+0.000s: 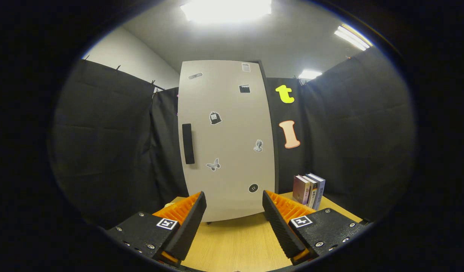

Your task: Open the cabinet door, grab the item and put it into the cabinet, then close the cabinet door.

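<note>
A tall white cabinet (226,139) stands on the wooden table (235,241) straight ahead of the fingers, its door shut. The door carries several small stickers and a black vertical handle (188,143) near its left edge. Three upright books (309,190) stand on the table to the right of the cabinet, beyond the right finger. My gripper (234,200) is open, its black and orange fingers (186,223) spread wide a short way in front of the cabinet's base, with nothing between them.
Black cloth walls close the booth on the left, behind and on the right. The table's bare wood runs from the fingers to the cabinet's foot. Ceiling lights shine above.
</note>
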{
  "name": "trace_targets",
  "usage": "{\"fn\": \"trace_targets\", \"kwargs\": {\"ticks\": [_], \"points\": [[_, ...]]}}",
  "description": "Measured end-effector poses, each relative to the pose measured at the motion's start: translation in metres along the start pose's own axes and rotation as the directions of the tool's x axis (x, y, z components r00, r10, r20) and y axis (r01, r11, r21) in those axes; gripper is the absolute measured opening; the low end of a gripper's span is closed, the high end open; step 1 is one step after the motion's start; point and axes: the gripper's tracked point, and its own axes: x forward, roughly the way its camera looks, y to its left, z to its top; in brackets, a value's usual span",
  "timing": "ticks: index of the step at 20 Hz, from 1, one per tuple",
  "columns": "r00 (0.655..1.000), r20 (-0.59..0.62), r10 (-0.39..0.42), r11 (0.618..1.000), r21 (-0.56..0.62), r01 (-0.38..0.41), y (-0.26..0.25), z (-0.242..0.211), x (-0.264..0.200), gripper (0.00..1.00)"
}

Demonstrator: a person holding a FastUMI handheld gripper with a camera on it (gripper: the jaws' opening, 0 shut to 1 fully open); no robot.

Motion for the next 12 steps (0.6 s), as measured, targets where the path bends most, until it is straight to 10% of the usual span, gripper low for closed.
{"fn": "trace_targets", "kwargs": {"ticks": [12], "points": [[1.000, -0.009, 0.022, 1.000, 0.010, -0.022, 0.0010, -0.0065, -0.0027, 0.93]]}}
